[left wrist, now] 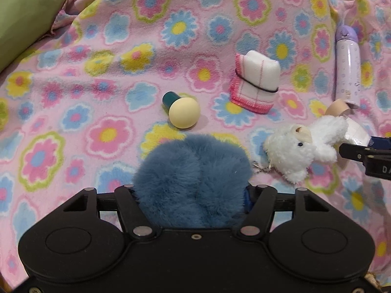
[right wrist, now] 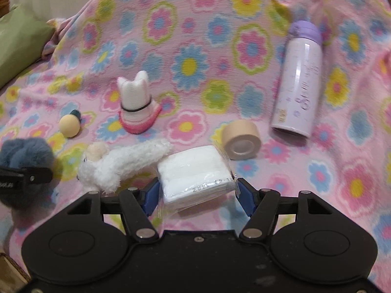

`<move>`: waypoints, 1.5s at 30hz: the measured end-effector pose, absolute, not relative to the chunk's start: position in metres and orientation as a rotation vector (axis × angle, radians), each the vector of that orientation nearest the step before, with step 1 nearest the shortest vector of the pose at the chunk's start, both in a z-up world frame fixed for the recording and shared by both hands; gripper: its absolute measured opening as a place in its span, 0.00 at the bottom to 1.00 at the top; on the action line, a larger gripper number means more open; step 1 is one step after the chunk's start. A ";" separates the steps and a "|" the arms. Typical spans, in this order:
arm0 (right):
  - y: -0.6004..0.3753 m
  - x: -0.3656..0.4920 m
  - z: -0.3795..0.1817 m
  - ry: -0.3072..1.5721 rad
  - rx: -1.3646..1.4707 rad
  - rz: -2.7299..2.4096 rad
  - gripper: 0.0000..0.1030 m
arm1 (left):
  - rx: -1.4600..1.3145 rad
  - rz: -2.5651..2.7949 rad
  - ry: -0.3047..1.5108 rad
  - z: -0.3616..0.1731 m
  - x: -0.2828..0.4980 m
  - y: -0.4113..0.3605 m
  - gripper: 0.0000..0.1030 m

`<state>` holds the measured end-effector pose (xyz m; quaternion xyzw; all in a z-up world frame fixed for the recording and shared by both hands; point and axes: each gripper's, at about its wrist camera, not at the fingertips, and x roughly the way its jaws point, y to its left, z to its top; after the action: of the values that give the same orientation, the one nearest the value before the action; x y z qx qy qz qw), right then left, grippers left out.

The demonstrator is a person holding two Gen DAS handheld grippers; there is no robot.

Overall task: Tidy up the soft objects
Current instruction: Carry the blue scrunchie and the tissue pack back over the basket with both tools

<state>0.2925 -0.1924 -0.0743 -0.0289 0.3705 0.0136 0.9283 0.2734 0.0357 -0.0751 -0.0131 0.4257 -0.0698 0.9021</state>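
Observation:
A blue fluffy ball (left wrist: 193, 171) fills the gap between the fingers of my left gripper (left wrist: 193, 191), which is shut on it; its fur hides the fingertips. In the right wrist view the same ball (right wrist: 24, 153) shows at the left edge. My right gripper (right wrist: 198, 191) is shut on a white tissue pack (right wrist: 195, 171) in clear wrap, the blue pads pressing both its sides. A white plush toy (left wrist: 300, 146) lies on the flowered blanket (left wrist: 97, 73) between the two grippers. A rolled white-and-pink cloth (left wrist: 254, 80) bound with a black band sits further back.
A cream knob with a teal base (left wrist: 183, 112) lies just beyond the blue ball. A beige tape roll (right wrist: 240, 139) and a lilac bottle (right wrist: 298, 80) lie at the right. A green pillow (left wrist: 24, 12) borders the blanket at the far left.

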 end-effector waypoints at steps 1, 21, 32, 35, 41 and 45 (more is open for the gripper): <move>-0.196 0.290 -0.073 0.758 -0.041 0.017 0.63 | -0.024 -0.147 0.878 -0.072 0.271 0.035 0.59; -0.229 0.258 -0.068 0.778 -0.029 -0.213 0.64 | -0.035 -0.189 0.834 -0.037 0.236 0.021 0.59; -0.230 0.214 -0.036 0.732 0.084 -0.203 0.64 | -0.052 -0.210 0.828 -0.015 0.205 0.018 0.59; -0.219 0.196 -0.023 0.704 0.105 -0.167 0.64 | -0.066 -0.213 0.827 -0.008 0.191 0.018 0.59; -0.201 0.153 -0.003 0.674 0.157 -0.090 0.64 | -0.034 -0.200 0.816 0.002 0.158 0.012 0.59; -0.190 0.122 0.004 0.664 0.181 -0.055 0.65 | -0.042 -0.212 0.817 0.007 0.135 0.011 0.59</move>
<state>0.1218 -0.1896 0.0043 0.0888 0.3256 -0.0268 0.9409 0.1352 0.0109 0.0069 -0.0205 0.3964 -0.1031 0.9120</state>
